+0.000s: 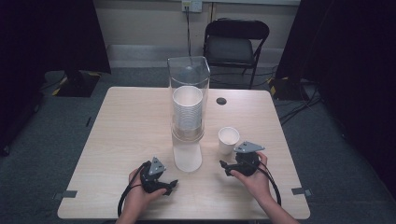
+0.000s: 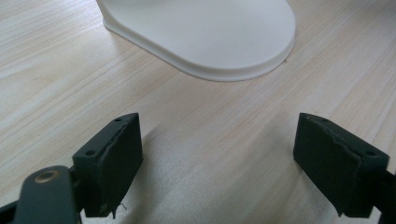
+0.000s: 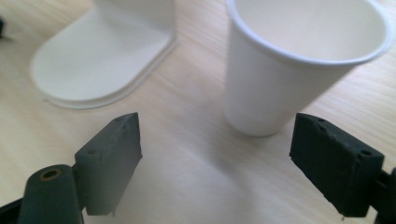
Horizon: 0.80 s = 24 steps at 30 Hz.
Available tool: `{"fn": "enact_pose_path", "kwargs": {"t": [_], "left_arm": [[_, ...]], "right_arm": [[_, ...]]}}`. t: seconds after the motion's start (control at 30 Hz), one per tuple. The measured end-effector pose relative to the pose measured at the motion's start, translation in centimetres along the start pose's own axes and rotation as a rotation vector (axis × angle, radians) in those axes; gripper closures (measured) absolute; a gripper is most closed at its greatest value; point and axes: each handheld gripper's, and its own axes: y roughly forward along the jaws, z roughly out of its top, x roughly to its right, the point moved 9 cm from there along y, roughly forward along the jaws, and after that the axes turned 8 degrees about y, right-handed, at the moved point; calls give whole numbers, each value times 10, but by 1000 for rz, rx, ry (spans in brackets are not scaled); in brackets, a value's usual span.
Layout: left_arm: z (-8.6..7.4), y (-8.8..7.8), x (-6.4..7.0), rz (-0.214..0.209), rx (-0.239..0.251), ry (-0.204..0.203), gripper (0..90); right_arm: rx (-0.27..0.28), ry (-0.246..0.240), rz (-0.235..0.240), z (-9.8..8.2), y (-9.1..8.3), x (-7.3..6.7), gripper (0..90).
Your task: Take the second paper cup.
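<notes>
— What are your right fingers (image 3: 338, 163) doing?

— They stand wide apart, with nothing between them. My right gripper (image 3: 217, 163) is let go of the cup (image 3: 299, 60), which stands upright on the table (image 3: 187, 186) just ahead of the jaws, nearer the right-hand one and apart from both pads.

— And the left?

— My left gripper (image 2: 219, 163) is spread too, with bare wood between its fingers (image 2: 116, 163). It sits low over the table, pointing at the white base (image 2: 205, 37) of the dispenser.

— Where is all that from above?

— The cup (image 1: 228, 139) stands right of the dispenser (image 1: 188, 112), just beyond my right gripper (image 1: 228, 167). My left gripper (image 1: 170, 185) is at the near left of the base (image 1: 187, 159). The clear tube holds a stack of cups (image 1: 187, 108).

— Does the cup touch the base?

— No, a strip of table shows between them. Whether the cup holds anything I can't quite tell; it looks plain white inside.

— Anything farther out?

— A dark round spot (image 1: 221, 101) on the far table, and a chair (image 1: 236, 44) behind.
</notes>
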Motion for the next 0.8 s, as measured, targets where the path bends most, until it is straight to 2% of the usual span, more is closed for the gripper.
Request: {"fn": "enact_pose_path", "kwargs": {"t": [0.17, 0.23, 0.27, 0.3, 0.33, 0.47, 0.57, 0.7, 0.73, 0.8], "left_arm": [[0, 0, 0, 1, 2, -1, 154], [0, 0, 0, 1, 2, -1, 154], [0, 0, 0, 1, 2, -1, 154], [0, 0, 0, 0, 0, -1, 153], [0, 0, 0, 0, 0, -1, 154], [0, 0, 0, 0, 0, -1, 153], [0, 0, 0, 1, 2, -1, 154], [0, 0, 0, 0, 0, -1, 154], [0, 0, 0, -1, -1, -1, 153], [0, 0, 0, -1, -4, 4, 153]], "right_arm": [[-8, -45, 76, 1, 2, -27, 189], [-16, -53, 103, 2, 6, -36, 189], [-16, -53, 103, 2, 6, -36, 189], [-15, -59, 120, 5, 10, -44, 190], [-15, -59, 120, 5, 10, -44, 190], [-24, -81, 149, 10, 17, -59, 192], [-31, -78, 173, 16, 23, -68, 191], [-21, -83, 182, 21, 25, -72, 191], [-18, -66, 192, 24, 27, -74, 188], [-18, -64, 191, 25, 28, -74, 185]]}}
